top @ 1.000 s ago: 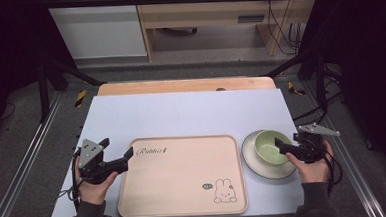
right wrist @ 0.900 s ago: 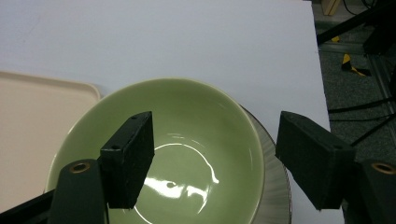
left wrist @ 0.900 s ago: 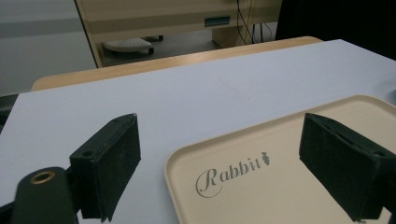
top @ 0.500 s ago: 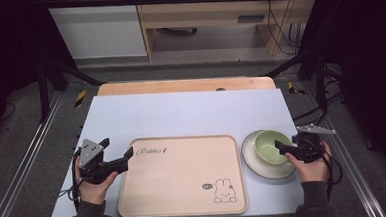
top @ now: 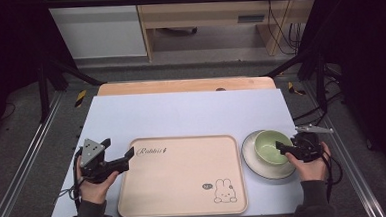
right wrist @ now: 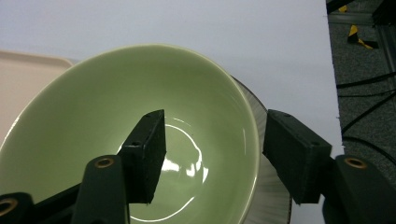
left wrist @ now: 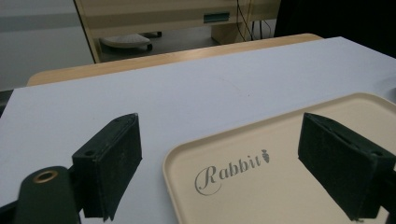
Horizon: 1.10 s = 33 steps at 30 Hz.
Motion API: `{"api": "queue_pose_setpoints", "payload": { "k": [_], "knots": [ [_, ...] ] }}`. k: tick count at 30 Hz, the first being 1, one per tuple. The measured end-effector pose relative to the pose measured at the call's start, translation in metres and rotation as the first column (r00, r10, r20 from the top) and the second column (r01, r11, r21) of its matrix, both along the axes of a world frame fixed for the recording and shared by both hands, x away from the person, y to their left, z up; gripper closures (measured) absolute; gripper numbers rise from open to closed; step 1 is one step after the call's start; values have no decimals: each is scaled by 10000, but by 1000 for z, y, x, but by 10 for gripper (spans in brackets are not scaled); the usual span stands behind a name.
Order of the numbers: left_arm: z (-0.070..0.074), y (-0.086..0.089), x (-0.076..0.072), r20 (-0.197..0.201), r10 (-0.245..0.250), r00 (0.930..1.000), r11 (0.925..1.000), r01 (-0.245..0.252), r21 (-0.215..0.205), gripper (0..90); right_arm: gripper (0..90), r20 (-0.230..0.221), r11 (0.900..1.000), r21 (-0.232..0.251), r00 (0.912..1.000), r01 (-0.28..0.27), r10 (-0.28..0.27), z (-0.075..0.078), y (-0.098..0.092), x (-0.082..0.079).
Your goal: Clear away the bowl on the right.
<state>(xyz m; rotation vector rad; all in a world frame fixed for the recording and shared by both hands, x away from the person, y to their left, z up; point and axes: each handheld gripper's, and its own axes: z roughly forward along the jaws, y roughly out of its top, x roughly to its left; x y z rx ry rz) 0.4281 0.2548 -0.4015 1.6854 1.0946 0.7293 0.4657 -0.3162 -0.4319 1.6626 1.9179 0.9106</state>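
High view: the beige rabbit tray (top: 182,174) lies where it lay before, mid-table, the left gripper (top: 128,158) spread wide at its near-left corner. The green bowl (top: 270,145) sits on a plate (top: 256,167) beside the tray; the right gripper (top: 282,150) has been closing astride its rim, one jaw inside, not yet pressing.

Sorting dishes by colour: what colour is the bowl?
Pale green bowl, best in the right gripper view.

Your green bowl (right wrist: 140,116) looks like glazed ceramic, smooth and glossy, with light glinting inside. The plate (top: 254,164) under it is glossy too. Your beige tray (top: 184,179) reads as matt plastic. The desk (top: 181,114) top is smooth, matt and pale. Both tools' pads (left wrist: 112,163) are rough matt black.
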Motion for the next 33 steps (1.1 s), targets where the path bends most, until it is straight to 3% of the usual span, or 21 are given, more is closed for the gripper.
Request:
{"api": "queue_pose_setpoints", "payload": {
  "k": [12,33],
  "knots": [
    [0,0,0,17,-12,10000,10000,12,10,132,609,-777,10000,-55,9970,-38,34,-5,-2,6],
    [0,0,-1,5,-32,10000,10000,32,91,135,774,-1411,9998,-96,9898,199,-211,-9,-7,9]
  ]
}}
